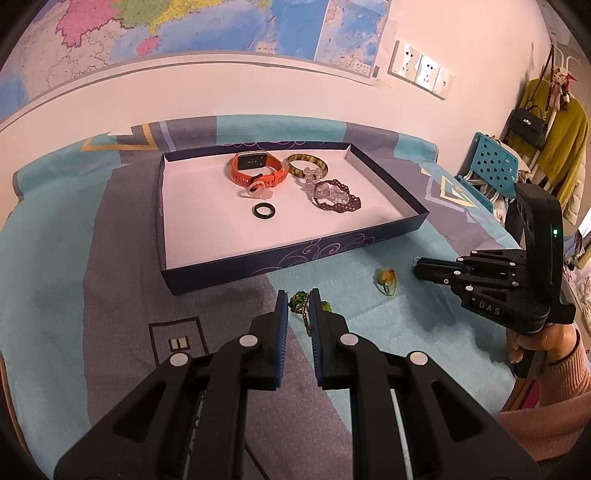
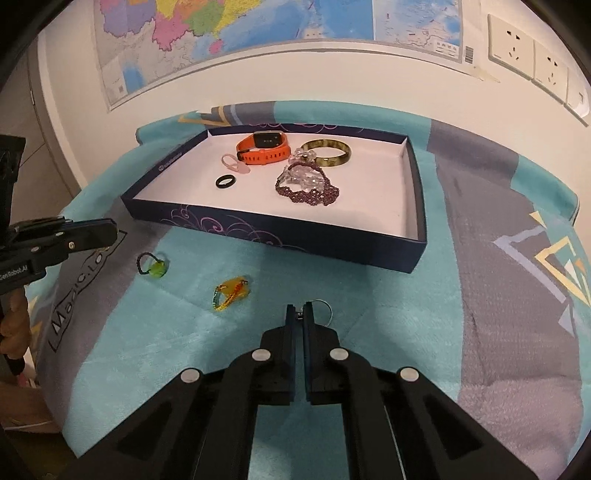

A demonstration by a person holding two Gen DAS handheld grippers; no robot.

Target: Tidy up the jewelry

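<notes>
A dark blue box (image 1: 236, 269) (image 2: 295, 236) on the blanket holds an orange watch (image 1: 256, 168) (image 2: 264, 147), an olive bangle (image 1: 306, 165) (image 2: 327, 152), a purple beaded bracelet (image 1: 336, 197) (image 2: 308, 188), a black ring (image 1: 263, 211) (image 2: 225, 181) and a pink ring (image 2: 232, 164). My left gripper (image 1: 298, 301) is open, its pads astride a green beaded ring (image 1: 301, 304) (image 2: 153, 266) on the blanket. A yellow beaded ring (image 1: 386, 281) (image 2: 231, 290) lies between the grippers. My right gripper (image 2: 298, 314) (image 1: 419, 263) is shut on a thin silver ring (image 2: 319, 306), low over the blanket.
The teal and grey blanket (image 2: 406, 314) covers the surface up to the wall. A wall map (image 2: 240, 33) and sockets (image 2: 524, 55) are behind. A blue perforated chair (image 1: 487, 158) and hanging clothes (image 1: 554, 140) stand at the right.
</notes>
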